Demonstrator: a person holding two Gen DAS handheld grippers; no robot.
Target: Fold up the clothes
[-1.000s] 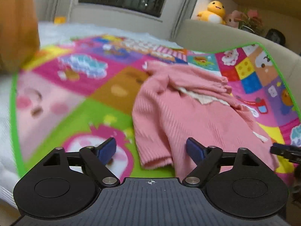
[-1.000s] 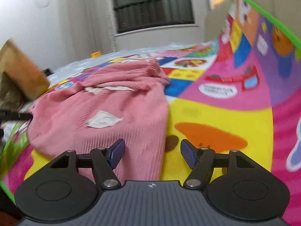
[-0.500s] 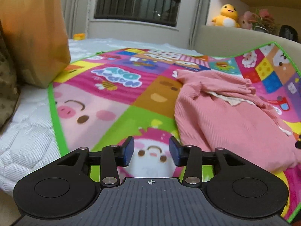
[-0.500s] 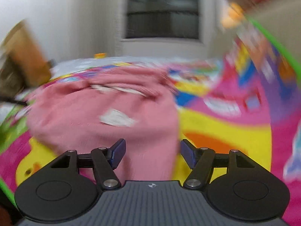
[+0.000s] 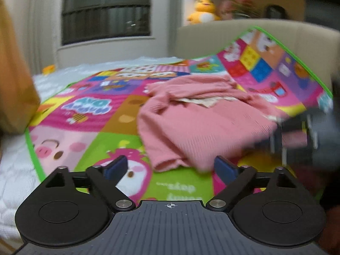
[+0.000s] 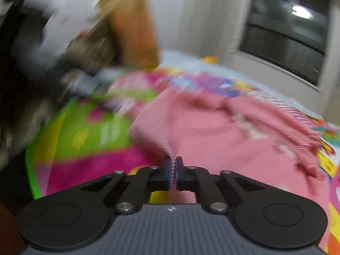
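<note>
While the pink ribbed sweater (image 5: 204,123) lies crumpled on the bright cartoon play mat (image 5: 89,114), the right claw (image 6: 173,170) is clenched on a fold of its near hem, with the knit pinched between the two blue pads and rising in a ridge from the grip. The left claw (image 5: 170,167) hangs released, its blue fingers (image 5: 116,166) spread wide over the mat just short of the sweater's near-left corner and touching nothing. Seen from the left wrist, the right claw shows as a dark blur at the sweater's right edge.

The mat's green border (image 5: 28,146) curves round on the left, and beyond it runs a strip of white quilted bed (image 5: 14,170). A tan cardboard box (image 5: 14,89) stands by that left edge, well apart from the garment. Between box and sweater the mat lies open. On the far right the mat climbs up a beige headboard (image 5: 212,36), hemming that side in. A yellow plush toy (image 5: 203,10) sits on the ledge above. Much of the right wrist view is smeared by motion.
</note>
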